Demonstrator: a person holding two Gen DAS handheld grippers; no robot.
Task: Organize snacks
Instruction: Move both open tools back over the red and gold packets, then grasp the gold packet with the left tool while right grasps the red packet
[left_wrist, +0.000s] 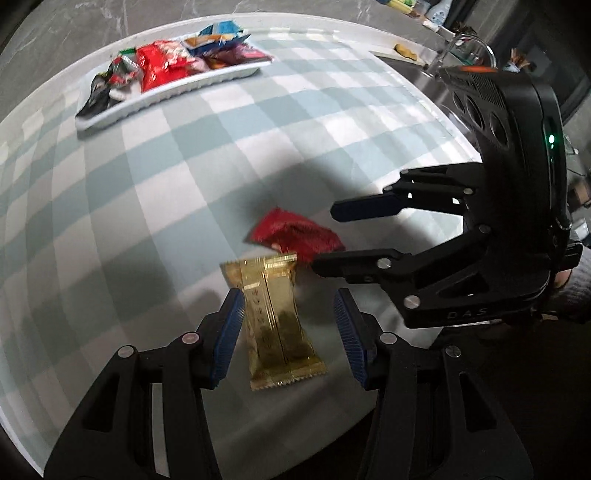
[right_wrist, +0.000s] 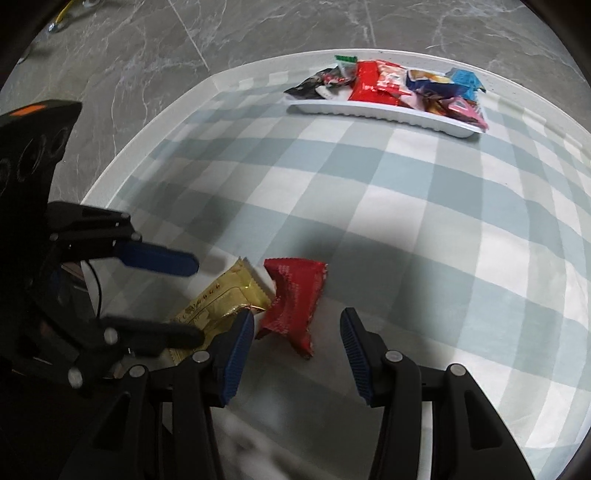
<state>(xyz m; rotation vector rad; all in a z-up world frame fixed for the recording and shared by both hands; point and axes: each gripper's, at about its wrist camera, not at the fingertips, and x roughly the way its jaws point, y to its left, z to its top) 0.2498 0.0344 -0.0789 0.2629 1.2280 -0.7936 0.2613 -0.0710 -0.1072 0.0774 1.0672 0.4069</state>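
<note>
Views: left wrist camera alone shows a steel sink (left_wrist: 424, 79) with a faucet (left_wrist: 463, 46) past the table's far edge and a grey sleeve (left_wrist: 576, 284) behind the right gripper; right wrist camera alone shows grey marble floor (right_wrist: 155, 48) beyond the table.
Landmark: white tray (left_wrist: 173, 94) (right_wrist: 384, 114) at the far side of the checked tablecloth (left_wrist: 258, 147) (right_wrist: 406, 206).
Tray contents: heaped snack packets, a black one at one end, red ones in the middle, blue and pink ones at the other end.
Gold packet (left_wrist: 275, 321) (right_wrist: 218, 302): flat on the cloth, well apart from the tray, at the near edge.
Red packet (left_wrist: 295, 238) (right_wrist: 293, 299): just beside the gold one, on its tray-ward side, corners touching or overlapping.
Left gripper (left_wrist: 288, 332) (right_wrist: 184, 299): jaws partly spread, straddling the gold packet; one pad looks to be at its edge, the other clear of it; not clamped.
Right gripper (right_wrist: 299, 354) (left_wrist: 325, 238): jaws partly spread around the red packet's near end, gaps showing on both sides; not gripping.
Hard to make out: print on the packets is blurred; the left gripper's lower finger covers part of the gold packet in the right view; bottles at the top edge of the left view are too small to identify.
</note>
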